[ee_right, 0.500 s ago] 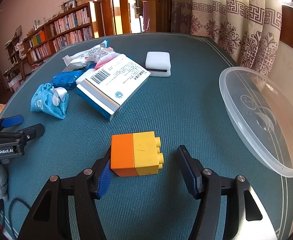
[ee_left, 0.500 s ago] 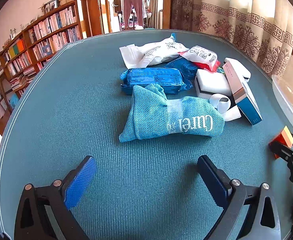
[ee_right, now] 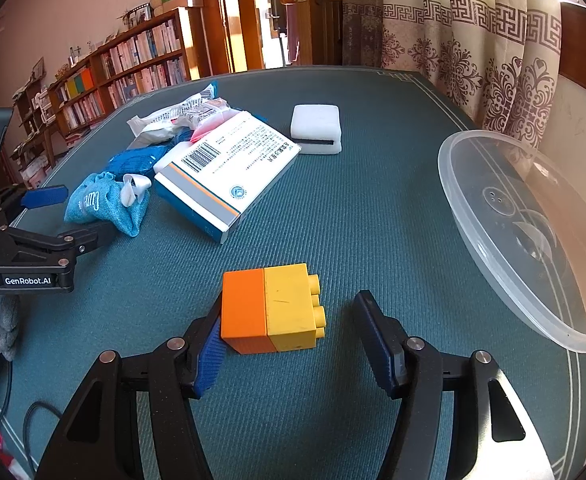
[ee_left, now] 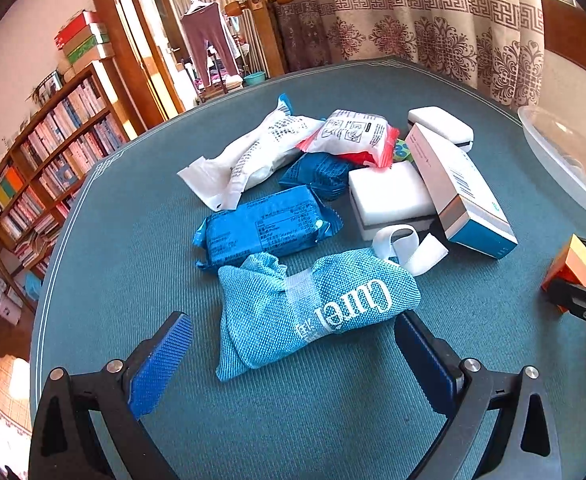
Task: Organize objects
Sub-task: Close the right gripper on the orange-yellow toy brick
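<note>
The left gripper [ee_left: 293, 356] has its jaws wide apart around the near end of a knitted blue pouch [ee_left: 313, 312], soft and lumpy, lying on the ribbed teal mat [ee_left: 133, 240]. The right gripper [ee_right: 289, 340] is spread too; its left ridged blue pad touches the orange half of a hard plastic block [ee_right: 271, 310], the studded yellow half clear of the other pad. A flat carton [ee_right: 229, 168] lies beyond, and a clear round lid [ee_right: 493, 264] to the right
</note>
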`<action>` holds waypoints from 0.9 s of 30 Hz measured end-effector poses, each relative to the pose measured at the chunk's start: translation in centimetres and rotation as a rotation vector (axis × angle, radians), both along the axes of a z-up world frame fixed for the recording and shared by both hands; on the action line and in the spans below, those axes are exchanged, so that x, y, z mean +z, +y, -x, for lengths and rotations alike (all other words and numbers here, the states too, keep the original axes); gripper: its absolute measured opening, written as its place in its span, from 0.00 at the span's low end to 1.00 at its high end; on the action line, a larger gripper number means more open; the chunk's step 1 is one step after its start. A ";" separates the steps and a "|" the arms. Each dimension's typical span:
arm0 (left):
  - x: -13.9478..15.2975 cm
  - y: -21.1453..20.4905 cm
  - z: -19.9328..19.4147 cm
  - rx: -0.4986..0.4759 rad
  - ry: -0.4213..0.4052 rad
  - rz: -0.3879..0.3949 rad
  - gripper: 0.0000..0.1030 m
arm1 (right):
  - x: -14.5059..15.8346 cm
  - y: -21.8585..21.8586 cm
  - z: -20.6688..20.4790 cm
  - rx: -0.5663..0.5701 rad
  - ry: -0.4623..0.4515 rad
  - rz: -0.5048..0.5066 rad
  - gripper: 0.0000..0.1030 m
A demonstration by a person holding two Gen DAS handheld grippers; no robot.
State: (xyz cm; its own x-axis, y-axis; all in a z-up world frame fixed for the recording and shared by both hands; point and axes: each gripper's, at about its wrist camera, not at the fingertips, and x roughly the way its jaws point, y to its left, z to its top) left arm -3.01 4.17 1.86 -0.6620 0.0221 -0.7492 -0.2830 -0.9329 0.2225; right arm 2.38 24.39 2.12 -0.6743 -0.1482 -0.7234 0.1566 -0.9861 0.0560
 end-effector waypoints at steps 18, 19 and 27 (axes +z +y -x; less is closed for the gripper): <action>0.3 1.4 -0.2 -0.043 -0.015 -0.092 0.81 | 0.0 0.0 0.0 0.000 0.000 0.007 0.61; 0.4 1.5 -0.5 -0.040 -0.015 -0.102 0.81 | 0.0 0.0 0.0 0.001 0.001 0.014 0.61; 1.0 2.8 -2.3 -0.049 -0.020 -0.129 0.81 | 0.2 0.8 -0.3 0.021 0.004 0.098 0.47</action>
